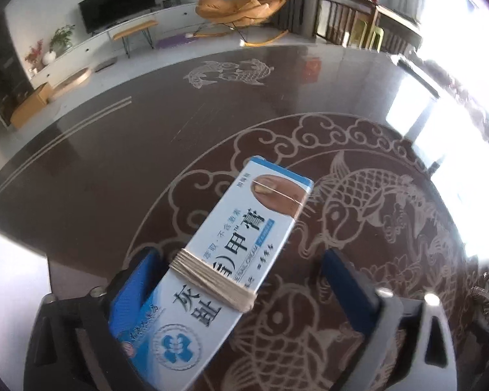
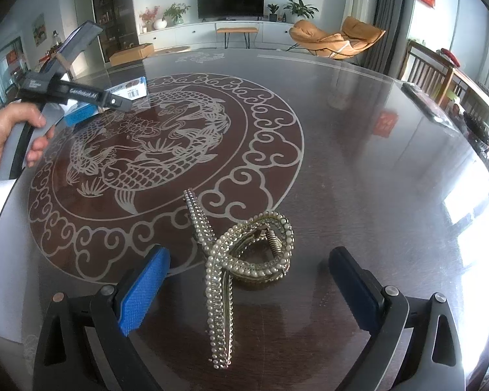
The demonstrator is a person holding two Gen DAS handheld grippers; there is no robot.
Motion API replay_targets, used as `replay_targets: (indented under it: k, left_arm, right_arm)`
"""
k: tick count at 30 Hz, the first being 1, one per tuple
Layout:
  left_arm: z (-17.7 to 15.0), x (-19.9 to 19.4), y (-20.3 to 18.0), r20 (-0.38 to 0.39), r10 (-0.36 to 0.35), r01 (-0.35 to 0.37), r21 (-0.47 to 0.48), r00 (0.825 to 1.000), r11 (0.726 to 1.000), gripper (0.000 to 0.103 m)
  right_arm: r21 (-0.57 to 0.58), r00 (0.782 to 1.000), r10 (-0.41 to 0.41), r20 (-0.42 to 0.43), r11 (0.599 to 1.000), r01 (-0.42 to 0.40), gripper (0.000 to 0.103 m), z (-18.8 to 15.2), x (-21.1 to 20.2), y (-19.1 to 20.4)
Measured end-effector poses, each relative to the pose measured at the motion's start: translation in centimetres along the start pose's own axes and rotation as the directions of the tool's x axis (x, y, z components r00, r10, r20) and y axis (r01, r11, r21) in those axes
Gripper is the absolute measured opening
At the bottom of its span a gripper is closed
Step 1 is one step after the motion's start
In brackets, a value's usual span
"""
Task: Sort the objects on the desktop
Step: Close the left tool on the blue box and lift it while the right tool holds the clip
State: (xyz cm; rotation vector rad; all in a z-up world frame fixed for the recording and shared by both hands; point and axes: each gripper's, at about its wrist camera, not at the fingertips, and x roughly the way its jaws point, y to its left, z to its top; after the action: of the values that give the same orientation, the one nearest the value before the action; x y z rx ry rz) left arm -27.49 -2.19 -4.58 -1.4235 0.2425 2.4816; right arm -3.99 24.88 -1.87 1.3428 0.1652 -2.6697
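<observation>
**A:** ok so it's a living room, big dark glossy round table (image 2: 358,150) with pale koi fish and cloud swirls etched in the middle. TV (image 2: 230,1) on a white console at the far wall, orange rocking lounge chair (image 2: 337,37) off to the side, a few potted plants. What's each gripper up to?

**B:** Left gripper (image 1: 244,280) is spread wide. A white and blue nail cream box (image 1: 225,260) sits between its fingers, leaning right up against the left blue pad (image 1: 133,293), with a clear gap before the right finger. So not squeezed. The box has a band of pale thread (image 1: 212,277) wound around its middle, and it points diagonally forward, away from the camera. Can't tell from that view if it's flat on the table or slightly lifted.

**A:** and the right one?

**B:** Right gripper (image 2: 247,277) is also wide open, holding nothing. A pearl and rhinestone hair claw clip (image 2: 241,254) lies on the table right between its fingers, touching neither. One long studded arm runs back toward the camera, the looped part with the spring sits further forward.

**A:** can you see the other hand from there?

**B:** Yep, far forward-left of the right gripper, the person's left hand (image 2: 13,137) is wrapped around the grey handle, and a bit of the box (image 2: 130,89) pokes out past it.
</observation>
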Motion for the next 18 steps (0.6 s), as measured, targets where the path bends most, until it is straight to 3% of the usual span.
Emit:
replay_targets:
  k: [2, 3, 7, 18]
  left_arm:
    - [-0.5, -0.9, -0.2, 0.025, 0.016, -0.015, -0.024, 1.000, 1.000, 0.052]
    - [-1.0, -1.3, -0.5, 0.030, 0.032, -0.031, -0.042, 0.999, 0.999, 0.044]
    - [-3.5, -2.8, -1.0, 0.054, 0.072, -0.066, -0.109, 0.996, 0.992, 0.044]
    - [-15.1, -9.3, -7.6, 0.089, 0.165, -0.143, -0.214, 0.982, 0.966, 0.046]
  right_arm:
    - [0.000, 1.000, -0.004, 0.001, 1.000, 0.004, 0.098, 0.1, 0.0, -0.1]
    - [0.000, 1.000, -0.006, 0.001, 1.000, 0.006, 0.098, 0.1, 0.0, -0.1]
    - [-0.002, 1.000, -0.009, 0.002, 1.000, 0.009, 0.098, 0.2, 0.1, -0.1]
    - [-0.003, 1.000, -0.010, 0.003, 1.000, 0.010, 0.099, 0.2, 0.1, -0.2]
